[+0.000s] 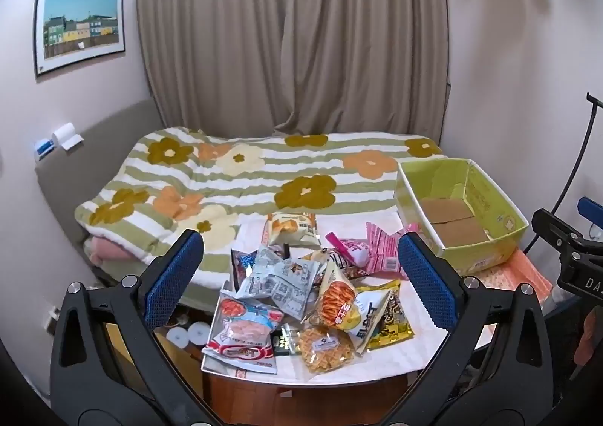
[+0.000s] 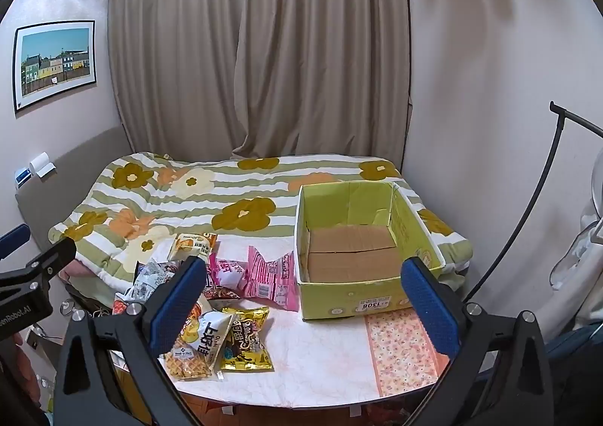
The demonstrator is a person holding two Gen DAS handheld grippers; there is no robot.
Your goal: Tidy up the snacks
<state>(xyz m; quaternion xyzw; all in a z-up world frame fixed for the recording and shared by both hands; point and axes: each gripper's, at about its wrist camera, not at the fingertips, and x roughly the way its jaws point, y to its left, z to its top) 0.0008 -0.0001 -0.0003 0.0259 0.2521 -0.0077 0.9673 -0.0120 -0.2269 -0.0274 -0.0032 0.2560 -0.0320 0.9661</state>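
Observation:
A pile of snack packets [image 1: 301,294] lies on the white table [image 1: 422,343]: a red-and-white shrimp chip bag [image 1: 243,331], a grey packet [image 1: 279,281], pink packets [image 1: 373,250], a gold packet [image 1: 388,316]. The pile also shows in the right wrist view [image 2: 226,298]. A green cardboard box [image 1: 461,207] stands empty at the table's right, also in the right wrist view [image 2: 361,245]. My left gripper [image 1: 301,275] is open above the pile, holding nothing. My right gripper [image 2: 303,298] is open and empty, between the pile and the box.
A bed with a flowered striped blanket [image 1: 264,177] lies behind the table, with curtains [image 1: 294,34] beyond. A floral pink cloth [image 2: 405,347] covers the table's right part. A black curved stand [image 2: 542,196] rises at the right. Rolls [image 1: 188,333] sit on the floor at left.

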